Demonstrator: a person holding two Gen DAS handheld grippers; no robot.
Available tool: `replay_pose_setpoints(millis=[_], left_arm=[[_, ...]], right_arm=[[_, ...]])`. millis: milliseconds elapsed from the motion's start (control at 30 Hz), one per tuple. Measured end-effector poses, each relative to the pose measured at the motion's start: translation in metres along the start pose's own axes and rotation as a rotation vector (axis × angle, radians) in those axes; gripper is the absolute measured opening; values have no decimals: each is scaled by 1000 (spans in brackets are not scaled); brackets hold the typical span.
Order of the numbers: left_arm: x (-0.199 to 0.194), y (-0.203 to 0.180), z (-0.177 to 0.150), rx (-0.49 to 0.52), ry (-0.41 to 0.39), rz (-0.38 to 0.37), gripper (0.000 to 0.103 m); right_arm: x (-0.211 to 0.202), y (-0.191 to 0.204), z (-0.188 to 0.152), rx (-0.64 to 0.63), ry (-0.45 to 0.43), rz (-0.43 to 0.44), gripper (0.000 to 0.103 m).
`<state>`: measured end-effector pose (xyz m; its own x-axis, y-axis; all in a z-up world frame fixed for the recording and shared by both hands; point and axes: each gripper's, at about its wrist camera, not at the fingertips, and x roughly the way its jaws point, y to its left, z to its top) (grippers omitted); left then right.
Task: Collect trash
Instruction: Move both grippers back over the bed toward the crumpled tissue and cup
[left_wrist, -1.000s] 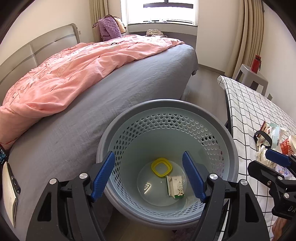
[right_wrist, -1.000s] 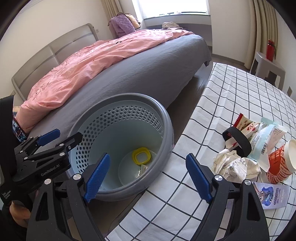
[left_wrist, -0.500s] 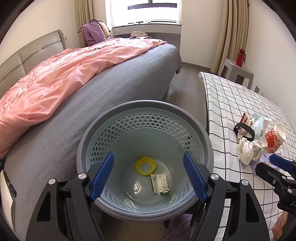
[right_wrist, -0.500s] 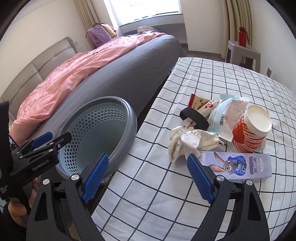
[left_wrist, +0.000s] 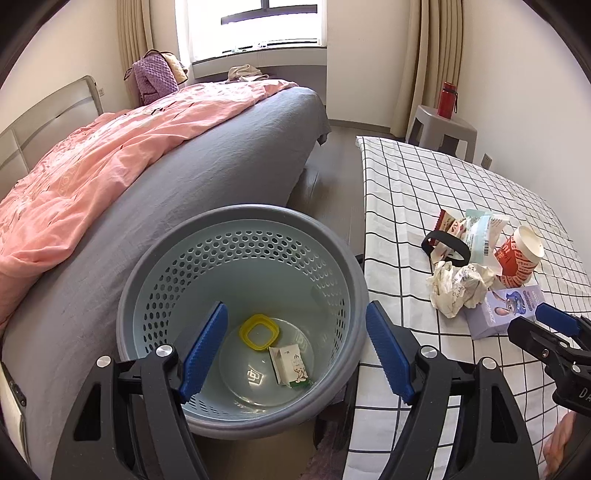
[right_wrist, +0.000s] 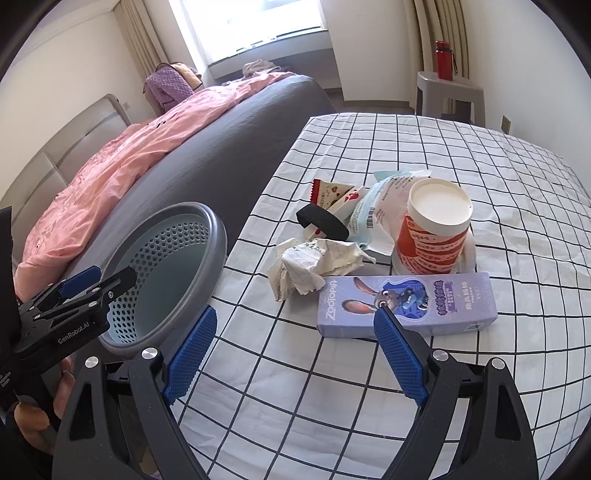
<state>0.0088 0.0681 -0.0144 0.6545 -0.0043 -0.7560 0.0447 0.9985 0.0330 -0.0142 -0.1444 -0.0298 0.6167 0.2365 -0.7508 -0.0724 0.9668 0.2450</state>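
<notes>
A grey perforated trash basket (left_wrist: 243, 221) stands between bed and table; inside lie a yellow ring (left_wrist: 258, 331) and a small carton (left_wrist: 290, 365). My left gripper (left_wrist: 295, 350) is open and empty above the basket. On the checked tablecloth lies a trash pile: crumpled paper (right_wrist: 314, 264), a purple toothpaste box (right_wrist: 406, 302), a red-and-white paper cup (right_wrist: 434, 225), a blue-white wrapper (right_wrist: 376, 216), a red snack wrapper (right_wrist: 332, 192) and a black band (right_wrist: 321, 221). My right gripper (right_wrist: 295, 343) is open and empty, just in front of the box and paper.
The bed with grey sheet (left_wrist: 207, 173) and pink duvet (left_wrist: 103, 155) is left of the basket. The table with checked cloth (right_wrist: 498, 177) fills the right. A grey stool (right_wrist: 448, 92) with a red bottle (right_wrist: 443, 55) stands by the far wall.
Both grippers have swung right. The right gripper has moved from over the basket to the table, close to the trash pile. Both stay open.
</notes>
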Motion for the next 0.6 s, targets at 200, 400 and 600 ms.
replay_pose_setpoints(millis=[200, 400, 600], left_arm=[[1, -19, 2, 30, 2, -33, 74], [3, -44, 7, 74, 5, -63, 74], [7, -68, 13, 105, 13, -106, 74]], right_arm=[[-7, -16, -2, 26, -9, -25, 87], [-13, -34, -2, 51, -18, -56, 87], [-22, -51, 3, 70, -40, -102, 87]])
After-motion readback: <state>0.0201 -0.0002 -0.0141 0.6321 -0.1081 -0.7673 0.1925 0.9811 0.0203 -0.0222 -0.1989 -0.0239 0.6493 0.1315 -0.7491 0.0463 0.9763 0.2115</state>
